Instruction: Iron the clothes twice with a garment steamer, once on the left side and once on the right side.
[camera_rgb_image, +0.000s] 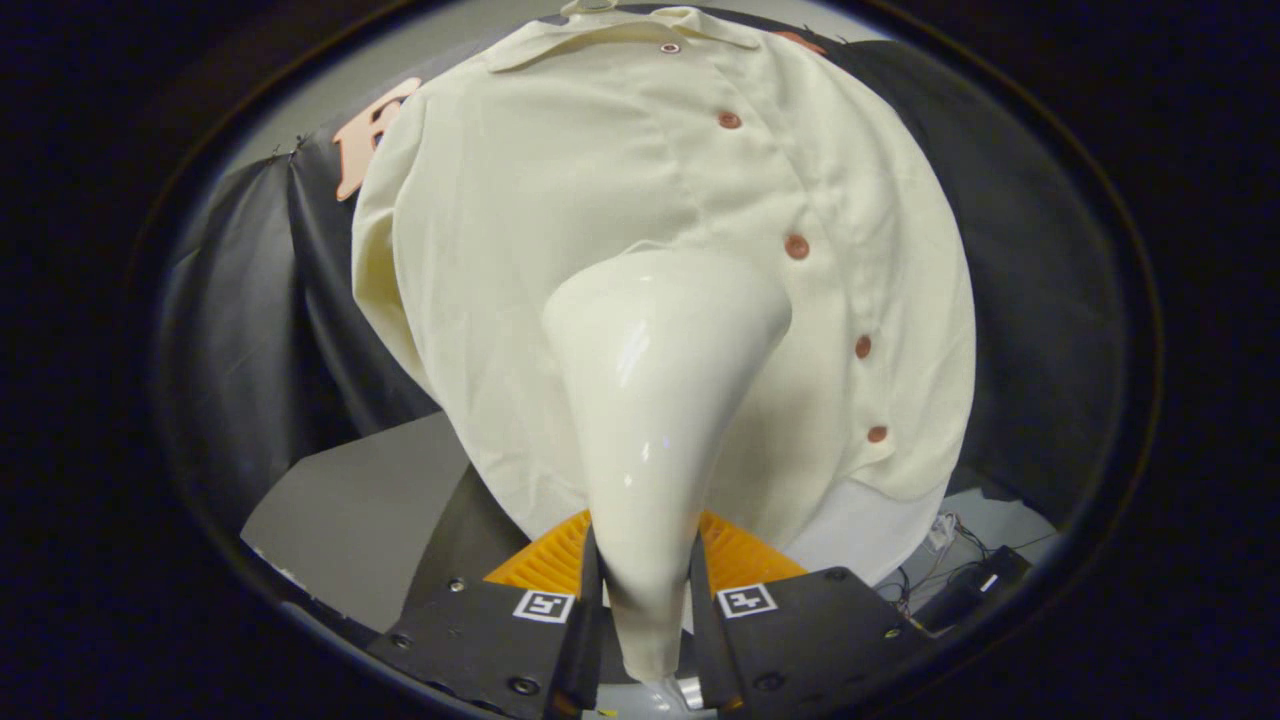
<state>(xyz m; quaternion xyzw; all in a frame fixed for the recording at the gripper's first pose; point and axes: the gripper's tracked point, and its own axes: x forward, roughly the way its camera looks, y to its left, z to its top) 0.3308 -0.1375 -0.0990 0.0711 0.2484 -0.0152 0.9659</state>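
A cream button-up shirt with reddish buttons hangs in front of the black booth wall, collar at the top. My gripper is shut on the handle of a glossy cream garment steamer. The steamer's wide head points away from me and lies against the shirt's front, just left of the button row, about at mid height. The steamer's handle narrows down between my two fingers. The steamer's head hides the shirt cloth behind it.
A grey table surface lies below the shirt on the left. Cables and a dark box sit on the floor at the lower right. Black cloth hangs on both sides of the shirt.
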